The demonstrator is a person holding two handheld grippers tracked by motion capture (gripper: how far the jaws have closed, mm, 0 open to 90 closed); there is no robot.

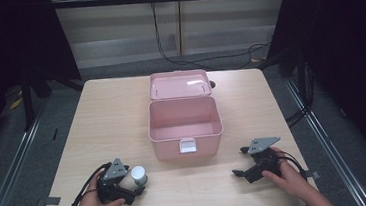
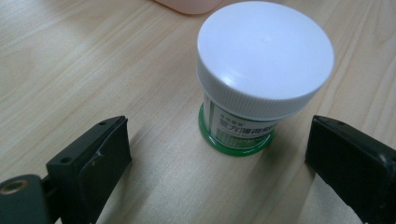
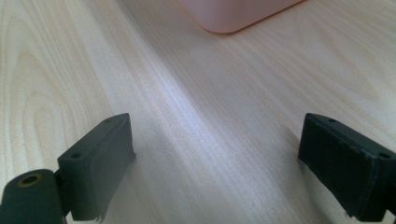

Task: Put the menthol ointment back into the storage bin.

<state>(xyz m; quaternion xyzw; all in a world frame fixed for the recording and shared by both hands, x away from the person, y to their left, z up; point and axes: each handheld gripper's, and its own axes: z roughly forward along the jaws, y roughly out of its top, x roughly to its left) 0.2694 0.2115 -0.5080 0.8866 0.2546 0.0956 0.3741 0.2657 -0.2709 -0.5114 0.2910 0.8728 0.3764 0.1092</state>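
Observation:
A small jar [image 1: 138,175] with a white screw cap and a green base stands upright on the wooden table, near its front left. My left gripper [image 1: 134,185] lies just in front of it, open. In the left gripper view the jar [image 2: 261,70] stands just beyond the two black jaws, in line with the gap, touching neither; the left gripper [image 2: 217,158] has bare wood between its tips. My right gripper [image 1: 241,162] rests at the front right, held by a hand, open. In the right gripper view the right gripper [image 3: 217,154] has only table between its jaws.
A pink plastic box [image 1: 186,134] stands open at the table's middle, its lid [image 1: 180,84] folded back and a white latch on the front wall. Its corner shows at the top of both gripper views [image 3: 233,14]. Dark curtains flank the table; cables run behind it.

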